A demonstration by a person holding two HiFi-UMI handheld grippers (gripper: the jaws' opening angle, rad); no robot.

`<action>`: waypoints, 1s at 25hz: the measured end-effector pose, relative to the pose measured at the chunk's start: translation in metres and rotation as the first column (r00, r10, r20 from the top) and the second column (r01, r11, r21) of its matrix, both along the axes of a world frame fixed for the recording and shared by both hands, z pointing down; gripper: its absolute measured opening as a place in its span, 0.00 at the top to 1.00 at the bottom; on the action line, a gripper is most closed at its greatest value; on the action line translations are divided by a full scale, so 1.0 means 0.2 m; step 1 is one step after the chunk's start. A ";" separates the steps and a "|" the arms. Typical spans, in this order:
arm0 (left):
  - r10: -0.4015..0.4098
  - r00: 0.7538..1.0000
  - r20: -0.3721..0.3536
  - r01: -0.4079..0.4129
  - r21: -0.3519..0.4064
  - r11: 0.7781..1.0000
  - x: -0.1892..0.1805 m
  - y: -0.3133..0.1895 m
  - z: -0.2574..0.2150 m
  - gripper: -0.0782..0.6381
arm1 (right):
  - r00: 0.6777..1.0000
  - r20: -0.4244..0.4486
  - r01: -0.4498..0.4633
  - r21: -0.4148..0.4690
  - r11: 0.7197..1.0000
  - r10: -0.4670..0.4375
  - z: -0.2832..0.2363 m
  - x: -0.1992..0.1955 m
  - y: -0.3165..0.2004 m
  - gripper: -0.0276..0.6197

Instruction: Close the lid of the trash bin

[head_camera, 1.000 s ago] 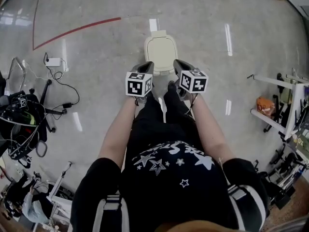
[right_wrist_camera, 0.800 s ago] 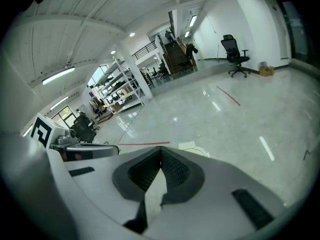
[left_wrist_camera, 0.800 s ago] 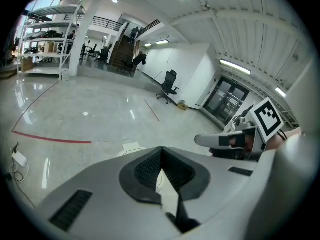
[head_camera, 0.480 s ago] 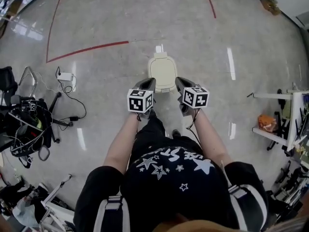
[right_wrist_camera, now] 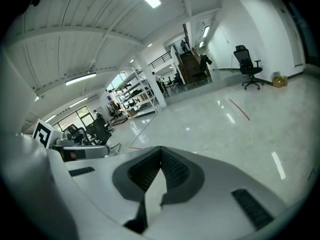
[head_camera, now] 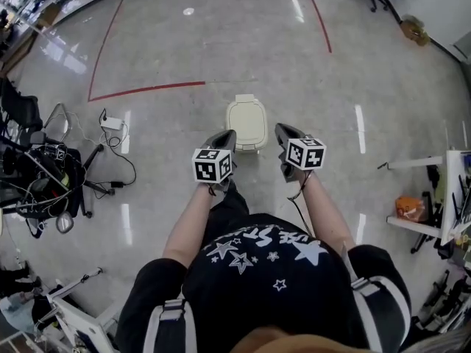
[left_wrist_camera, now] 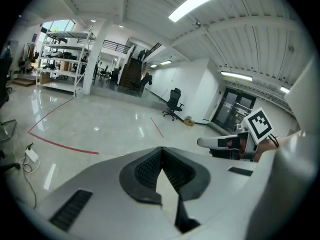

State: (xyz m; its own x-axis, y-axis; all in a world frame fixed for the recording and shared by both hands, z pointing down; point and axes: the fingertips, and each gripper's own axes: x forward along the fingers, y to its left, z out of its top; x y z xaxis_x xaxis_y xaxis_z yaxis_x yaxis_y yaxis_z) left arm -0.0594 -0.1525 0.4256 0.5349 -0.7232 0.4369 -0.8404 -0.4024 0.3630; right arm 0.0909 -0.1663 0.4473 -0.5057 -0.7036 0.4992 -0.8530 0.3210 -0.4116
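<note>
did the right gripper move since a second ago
Yes. The right gripper shifted right, away from the trash bin: it overlapped the bin's right edge before, now bare floor shows between them.

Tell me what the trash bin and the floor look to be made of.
Trash bin: likely moulded plastic, cream, smooth with a dull sheen; its edges are rounded and it has no visible seams. Floor: probably polished stone or coated concrete, glossy; it shows bright streaked reflections.

The head view looks steeply down on the glossy grey floor [head_camera: 184, 50]; both gripper views face level across it, the left's catching the right gripper [left_wrist_camera: 202, 143].
</note>
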 end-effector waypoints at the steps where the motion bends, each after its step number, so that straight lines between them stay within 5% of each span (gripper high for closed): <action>1: -0.004 1.000 0.000 0.004 0.011 1.000 0.01 0.04 -0.02 0.88 | 1.000 0.002 0.003 0.009 1.000 -0.003 -0.02 0.02 0.03 0.95; 14: -0.040 0.999 -0.002 0.040 0.130 0.991 0.28 0.54 -0.21 0.88 | 0.997 0.065 0.046 0.102 0.994 -0.053 -0.15 0.26 0.56 0.95; 25: -0.082 0.995 -0.049 0.090 0.196 0.976 0.34 0.83 -0.35 0.88 | 0.991 0.075 0.099 0.176 0.979 -0.114 -0.28 0.24 0.82 0.95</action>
State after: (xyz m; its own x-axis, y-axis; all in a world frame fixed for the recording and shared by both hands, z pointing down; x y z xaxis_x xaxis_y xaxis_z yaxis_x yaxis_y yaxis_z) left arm 0.0094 0.0138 0.3566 0.4815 -0.8370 0.2599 -0.8612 -0.3967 0.3178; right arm 0.1394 -0.0020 0.3919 -0.6173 -0.7150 0.3283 -0.7748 0.4801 -0.4113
